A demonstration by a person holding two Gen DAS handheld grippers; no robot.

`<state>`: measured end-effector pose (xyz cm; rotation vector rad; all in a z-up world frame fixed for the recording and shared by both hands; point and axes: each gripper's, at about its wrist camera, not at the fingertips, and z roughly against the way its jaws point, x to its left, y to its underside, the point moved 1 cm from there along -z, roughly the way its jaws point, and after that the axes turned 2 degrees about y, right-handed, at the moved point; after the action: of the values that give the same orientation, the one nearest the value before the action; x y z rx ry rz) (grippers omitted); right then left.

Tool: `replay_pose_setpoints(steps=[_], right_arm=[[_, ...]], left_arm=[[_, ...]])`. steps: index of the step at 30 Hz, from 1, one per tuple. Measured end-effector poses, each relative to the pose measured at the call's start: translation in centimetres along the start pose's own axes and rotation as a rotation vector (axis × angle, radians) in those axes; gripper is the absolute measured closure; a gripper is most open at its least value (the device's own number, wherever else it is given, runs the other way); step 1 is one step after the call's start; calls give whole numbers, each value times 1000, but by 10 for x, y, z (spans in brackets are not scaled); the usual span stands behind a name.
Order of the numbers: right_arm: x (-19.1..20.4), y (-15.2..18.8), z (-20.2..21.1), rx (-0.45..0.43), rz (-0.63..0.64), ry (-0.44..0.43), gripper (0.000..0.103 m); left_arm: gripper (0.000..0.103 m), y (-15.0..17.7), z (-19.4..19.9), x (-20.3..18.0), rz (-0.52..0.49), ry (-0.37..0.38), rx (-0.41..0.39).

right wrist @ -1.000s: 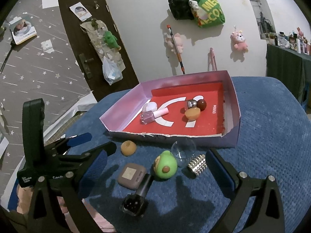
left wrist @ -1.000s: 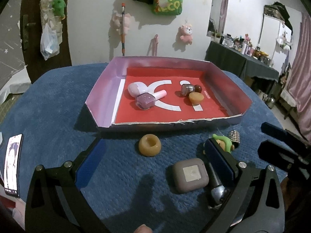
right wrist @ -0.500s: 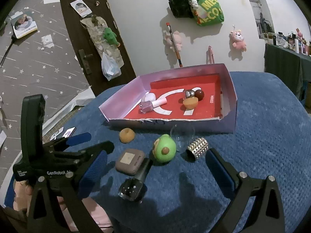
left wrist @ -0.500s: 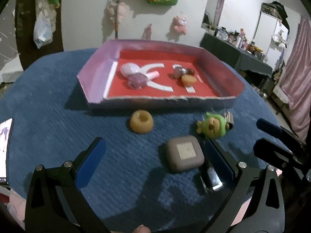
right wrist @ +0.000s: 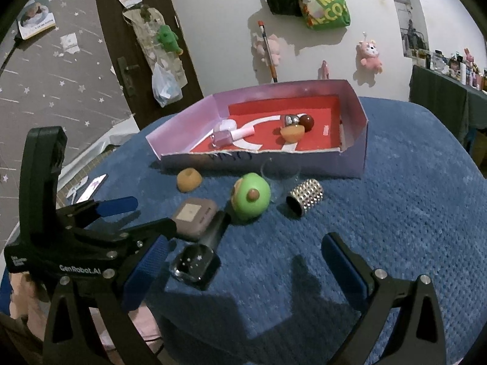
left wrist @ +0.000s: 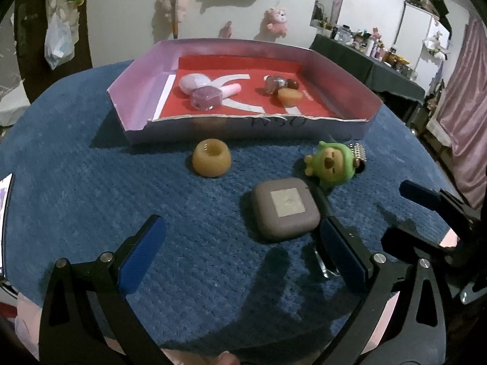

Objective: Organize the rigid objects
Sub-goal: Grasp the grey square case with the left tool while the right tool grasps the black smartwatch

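Observation:
A pink-walled tray [left wrist: 143,91] [right wrist: 354,158] with a red floor holds a nail-polish bottle [left wrist: 210,97], a metal piece and small round items. On the blue cloth in front lie a tan ring [left wrist: 211,158] [right wrist: 189,179], a grey square case [left wrist: 284,208] [right wrist: 193,214], a green toy [left wrist: 333,164] [right wrist: 251,196], a studded metal cylinder [right wrist: 306,197] and a dark bottle [right wrist: 197,261]. My left gripper [left wrist: 240,248] is open, low over the cloth just before the grey case. My right gripper [right wrist: 243,270] is open and empty, near the dark bottle.
A phone [right wrist: 92,187] lies at the table's left edge. A clear glass [right wrist: 280,173] stands against the tray's front wall. Behind the table are a door, a wall with hung toys and a cluttered dark sideboard [left wrist: 365,60].
Both grippers have pulled back and lowered toward the near edge of the table. The objects now sit farther ahead in both views. Nothing was picked up.

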<state>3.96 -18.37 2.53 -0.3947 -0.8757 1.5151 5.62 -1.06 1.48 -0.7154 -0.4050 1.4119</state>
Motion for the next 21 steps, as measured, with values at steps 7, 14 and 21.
replay_pose_setpoints(steps=[7, 14, 21], right_arm=[[12, 14, -3, 12, 82, 36, 0], [39, 28, -11, 13, 182, 40, 0], [51, 31, -27, 11, 233, 111, 1]], left_arm=[[0, -4, -9, 4, 36, 35, 26], [0, -11, -20, -7, 11, 41, 43], [0, -13, -30, -7, 3, 24, 64]])
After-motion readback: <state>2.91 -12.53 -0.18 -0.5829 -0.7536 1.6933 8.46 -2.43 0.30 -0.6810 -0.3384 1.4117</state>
